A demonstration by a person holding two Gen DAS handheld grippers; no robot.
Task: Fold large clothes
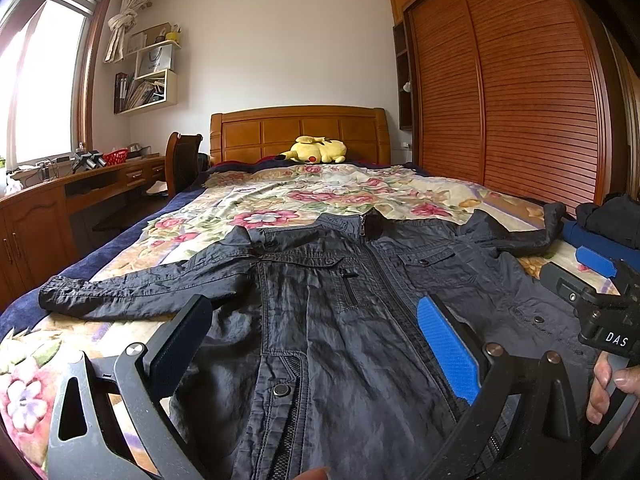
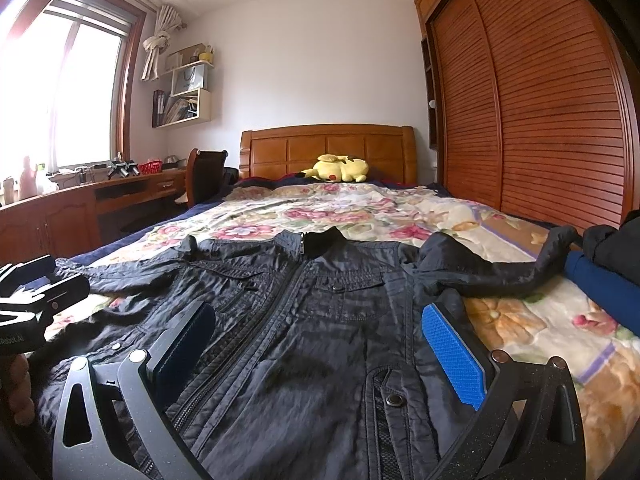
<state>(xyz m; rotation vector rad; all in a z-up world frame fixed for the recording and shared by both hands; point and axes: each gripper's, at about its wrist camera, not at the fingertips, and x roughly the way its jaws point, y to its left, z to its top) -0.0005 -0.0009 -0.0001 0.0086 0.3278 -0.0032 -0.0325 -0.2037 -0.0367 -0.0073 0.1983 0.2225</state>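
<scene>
Left wrist view, room: a wardrobe (image 1: 508,92) with slatted doors is seen on the right, a window (image 1: 44,80) and desk (image 1: 60,196) on the left
Bed (image 1: 280,196): covered by a floral blanket, with a wooden headboard (image 1: 300,132) at the far end
Jacket (image 1: 340,300): a dark jacket is laid flat, front up, on the near part of the bed, collar toward the headboard, zip closed; one sleeve is stretched out to the left, the other is bent out toward the right
Right wrist view, jacket (image 2: 320,320): the same spread is seen, with the right sleeve lying on the blanket beside a pile (image 2: 612,264) of dark and blue clothes at the bed's right edge
Plush (image 1: 316,150): a yellow toy is lying at the headboard, well apart from the jacket
Left gripper (image 1: 316,336): held low over the jacket's left half, fingers wide apart, nothing between them; whether they touch the cloth cannot be told
Right gripper (image 2: 320,340): held low over the jacket's right half near the hem, fingers spread wide, nothing gripped; contact with the cloth cannot be told
Right hand (image 1: 604,388): seen at the right edge of the left wrist view, wrapped round the handle
Snap (image 2: 394,400): a metal button is seen on the lower pocket, between the right gripper's fingers
</scene>
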